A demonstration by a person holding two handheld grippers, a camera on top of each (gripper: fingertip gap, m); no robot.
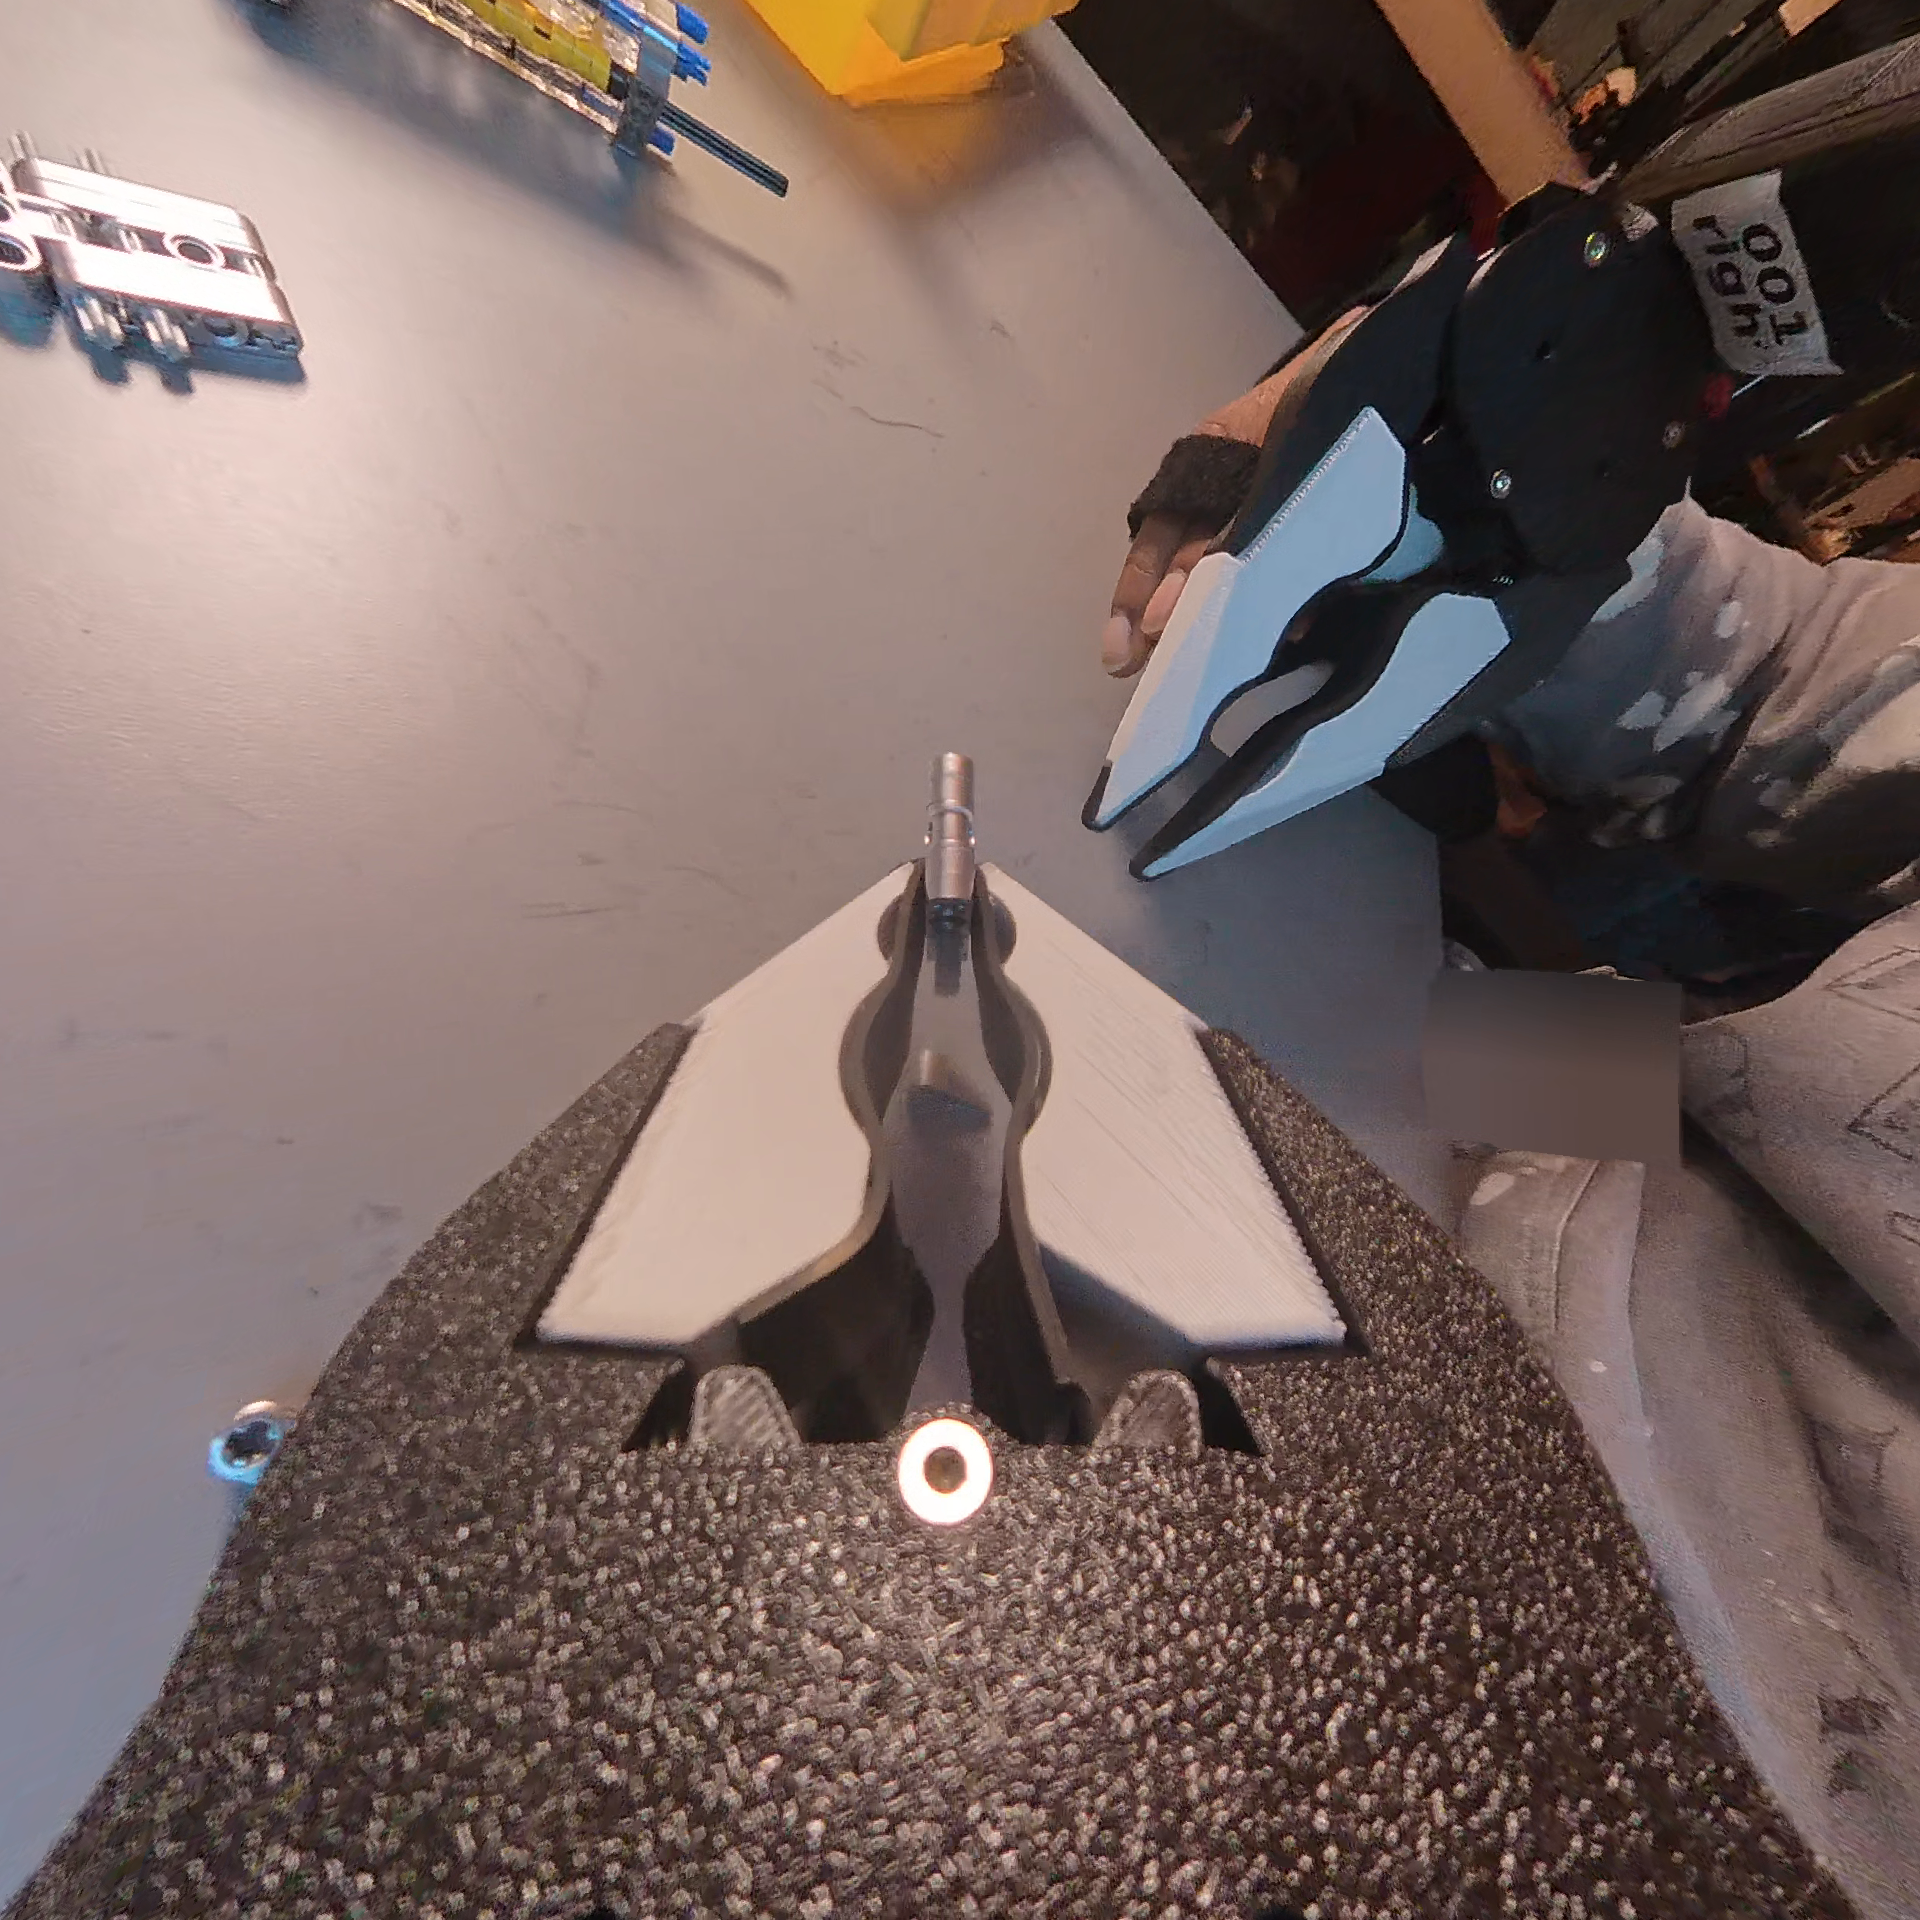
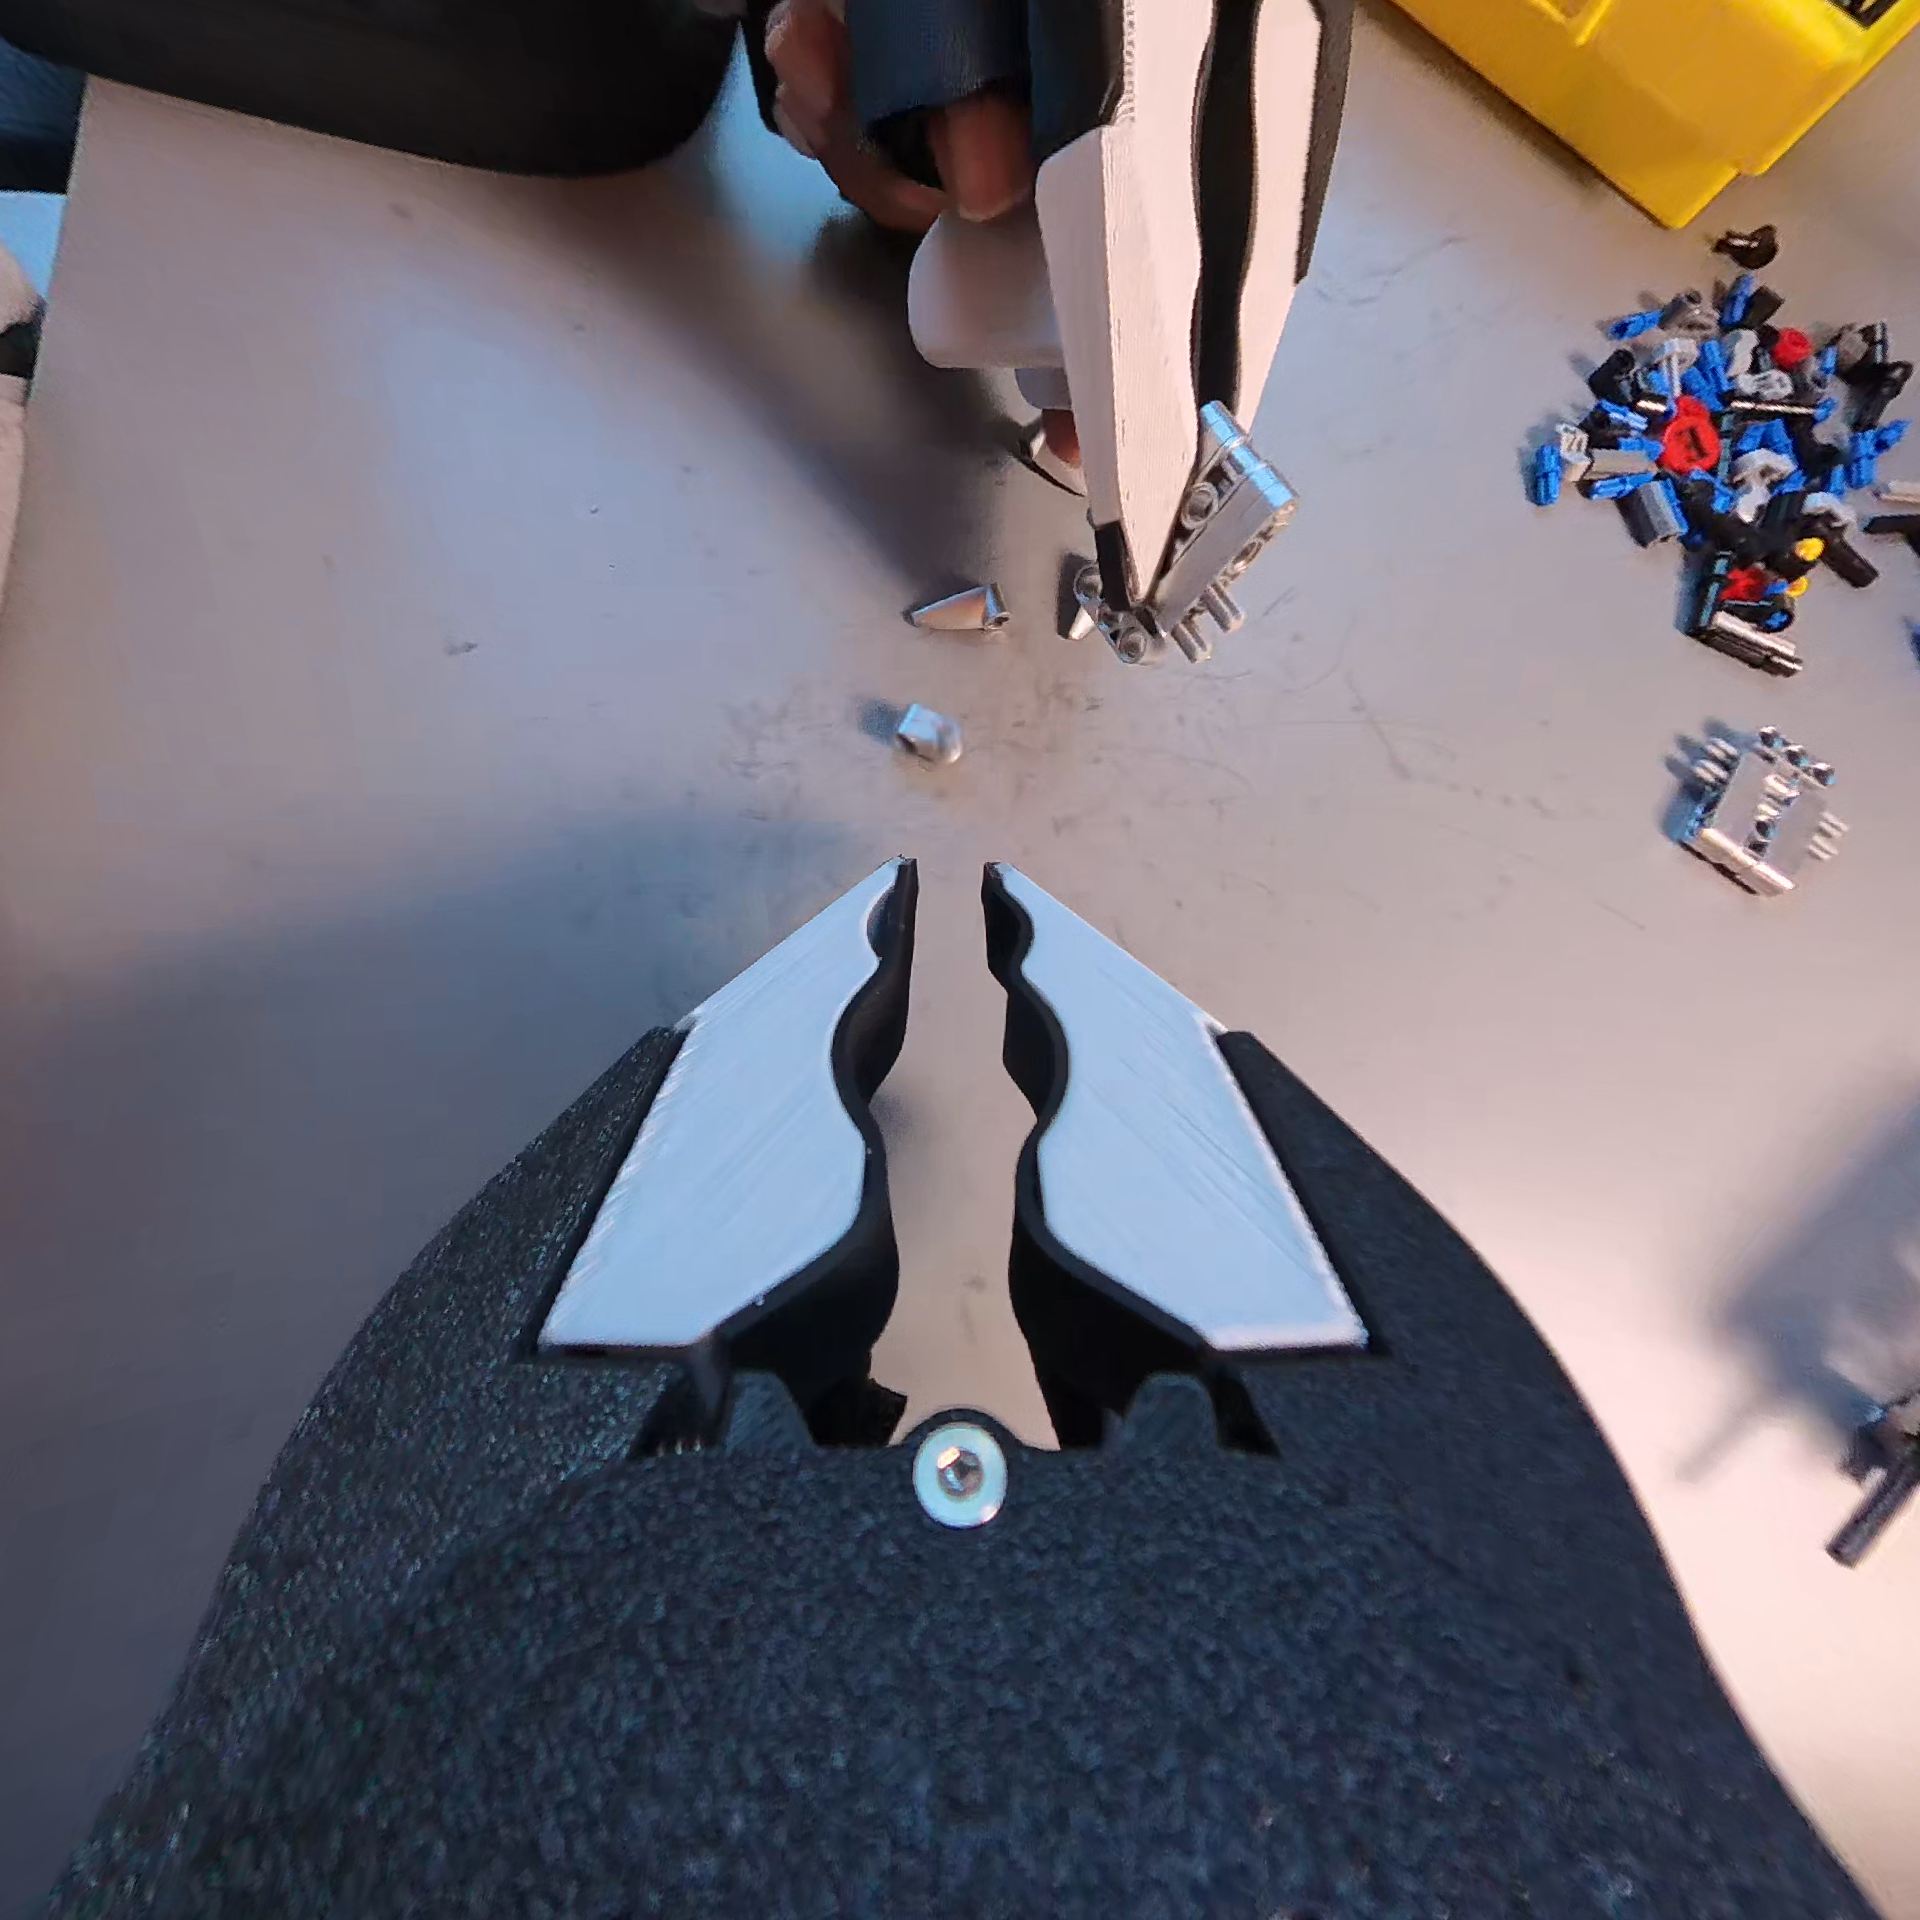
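Left gripper (image 1: pixel 951 883) jaws clenched on a grey brick assembly (image 2: pixel 1205 540); left wrist view shows only its pin end, right wrist view shows the full plate with pegs, at 12 o'clock above the surface (image 2: pixel 416 623). Right gripper (image 2: pixel 951 868) jaws released, nothing between them. Only right wrist view shows two small grey pieces (image 2: pixel 961 608) at 12 o'clock and the loose parts pile (image 2: pixel 1725 468) at 2 o'clock.
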